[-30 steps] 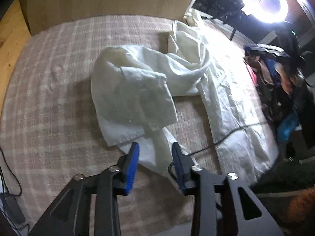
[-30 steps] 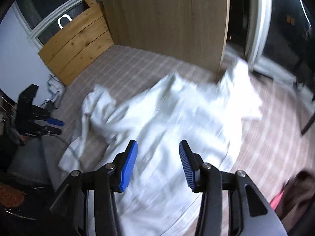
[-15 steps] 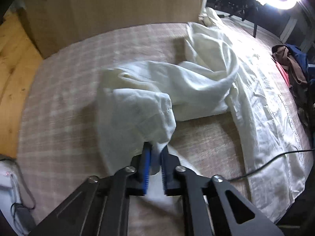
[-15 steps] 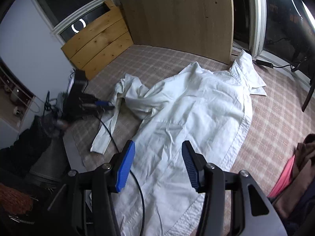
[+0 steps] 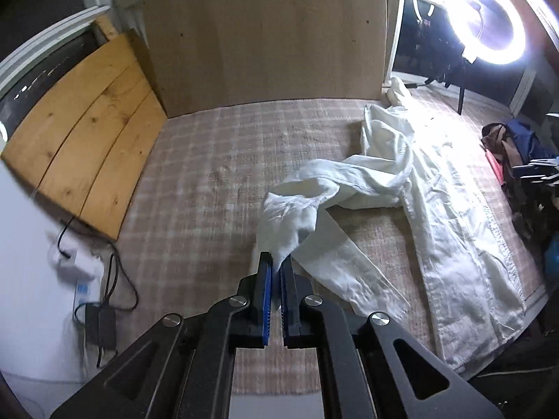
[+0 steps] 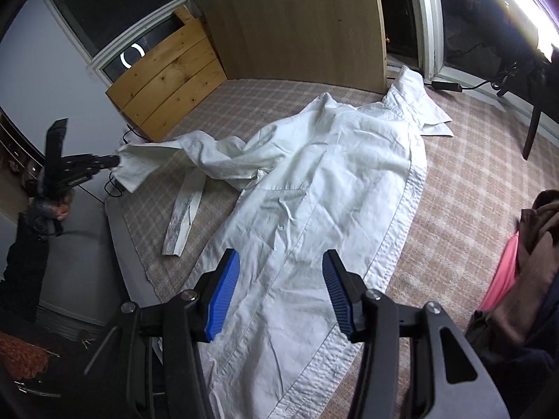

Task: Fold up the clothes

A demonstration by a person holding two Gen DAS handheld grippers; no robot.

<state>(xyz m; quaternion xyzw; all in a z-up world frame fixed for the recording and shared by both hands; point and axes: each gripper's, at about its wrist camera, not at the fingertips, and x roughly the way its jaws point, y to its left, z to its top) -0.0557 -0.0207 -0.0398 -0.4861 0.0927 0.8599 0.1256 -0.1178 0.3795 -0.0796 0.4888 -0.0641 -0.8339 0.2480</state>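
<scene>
A sleeve of the white shirt (image 5: 436,209) is pinched by the closed left hand-held gripper (image 5: 276,269); the right hand-held gripper (image 6: 281,265) is held agape, empty, above it.

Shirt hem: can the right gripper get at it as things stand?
Probably yes. The right gripper is open and empty, hovering over the white shirt, whose stitched hem lies flat on the plaid cover below it, nothing lying over it. The left gripper only pinches the sleeve.

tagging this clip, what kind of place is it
Probably a room in a home, maybe a bedroom: a white shirt spread on a checked cloth, a pile of clothes beside it, and a ring light by dark windows.
</scene>
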